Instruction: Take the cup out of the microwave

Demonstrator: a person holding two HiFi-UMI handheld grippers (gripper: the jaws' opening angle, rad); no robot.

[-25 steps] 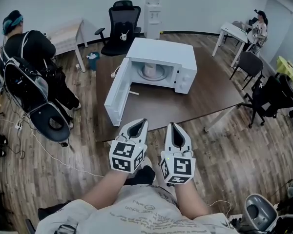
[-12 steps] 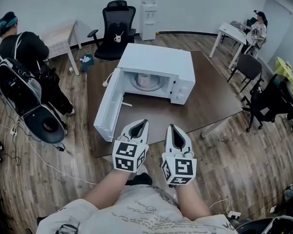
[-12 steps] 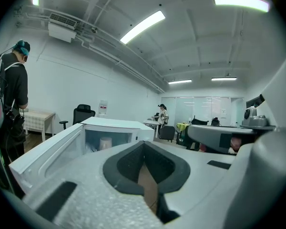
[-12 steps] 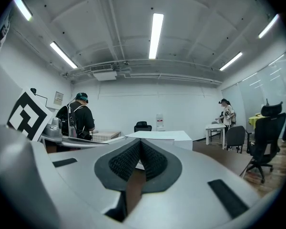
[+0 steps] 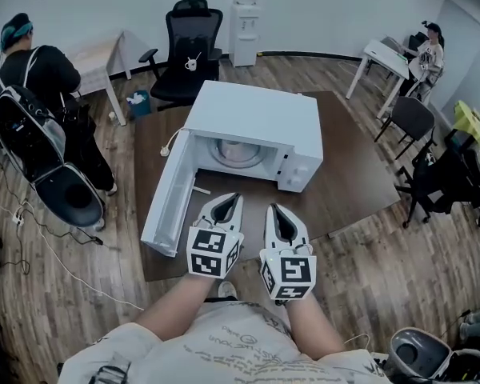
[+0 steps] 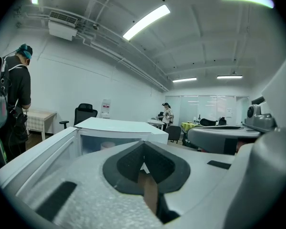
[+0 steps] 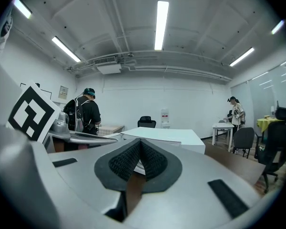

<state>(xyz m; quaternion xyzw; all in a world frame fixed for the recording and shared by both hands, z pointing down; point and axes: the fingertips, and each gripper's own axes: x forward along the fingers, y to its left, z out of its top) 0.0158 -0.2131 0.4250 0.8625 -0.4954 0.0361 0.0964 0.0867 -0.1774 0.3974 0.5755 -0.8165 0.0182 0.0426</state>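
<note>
A white microwave [image 5: 256,118] stands on a brown table [image 5: 348,174] with its door [image 5: 170,202] swung open to the left. Inside, a pale cup [image 5: 238,152] sits on the turntable; the cup [image 6: 107,146] also shows dimly in the left gripper view. My left gripper [image 5: 228,199] hovers over the table's near edge, just in front of the open cavity, jaws shut and empty. My right gripper [image 5: 273,209] is beside it, also shut with nothing in it. In their own views the left gripper [image 6: 143,146] and the right gripper [image 7: 140,143] both point level at the microwave [image 7: 167,136].
A black office chair [image 5: 189,42] and a water dispenser [image 5: 245,14] stand behind the table. A person with a backpack [image 5: 34,94] stands at the left by a small desk [image 5: 96,54]. Another person [image 5: 429,48] stands at a white desk far right. Cables lie on the wood floor.
Both grippers and the head camera have come closer to the table; the microwave now sits nearer and larger in view, with the gripper tips over the table's near edge. Jaws stayed shut.
</note>
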